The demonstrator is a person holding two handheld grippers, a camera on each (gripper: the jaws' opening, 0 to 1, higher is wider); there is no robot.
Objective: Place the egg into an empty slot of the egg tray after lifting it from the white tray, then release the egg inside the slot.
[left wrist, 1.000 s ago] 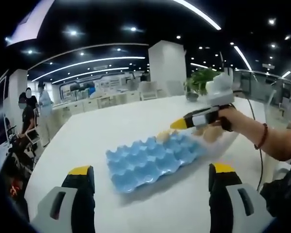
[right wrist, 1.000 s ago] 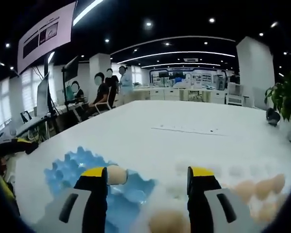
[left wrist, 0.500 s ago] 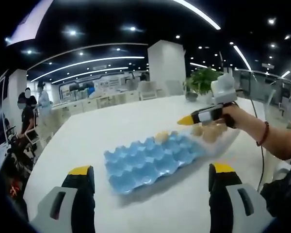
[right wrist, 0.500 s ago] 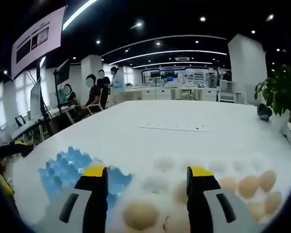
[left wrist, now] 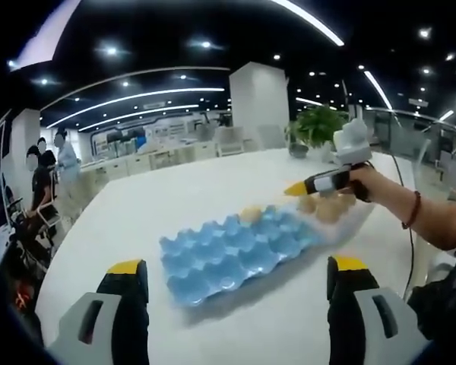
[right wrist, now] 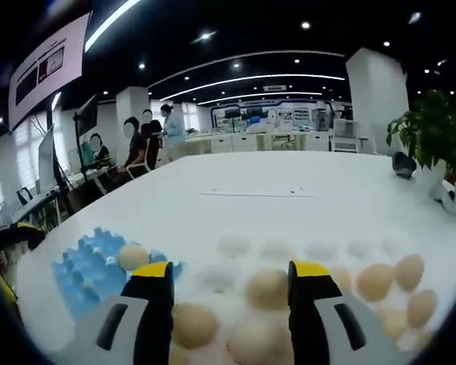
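The blue egg tray [left wrist: 228,251] lies mid-table with one egg [left wrist: 251,214] in a far slot. My left gripper [left wrist: 235,266] hovers open in front of it, nothing between its jaws. The right gripper [left wrist: 323,182], in a person's hand, hangs over the white tray [left wrist: 357,217] holding several eggs. In the right gripper view my right gripper [right wrist: 232,270] is open above the white tray [right wrist: 319,251]. A tan egg [right wrist: 266,287] lies below, between the jaws but not gripped. The blue egg tray [right wrist: 87,270] with its egg [right wrist: 133,256] sits to the left.
The white table [left wrist: 175,198] stretches far back, with a flat sheet [right wrist: 258,194] lying on it. A potted plant [right wrist: 433,137] stands at the table's far right. People [right wrist: 133,144] sit at desks beyond the left edge. A cable [left wrist: 401,228] hangs from the right gripper.
The right gripper has swung away from the blue egg tray to above the white tray, staying open. The egg stays in its blue slot. The left gripper has hardly moved.
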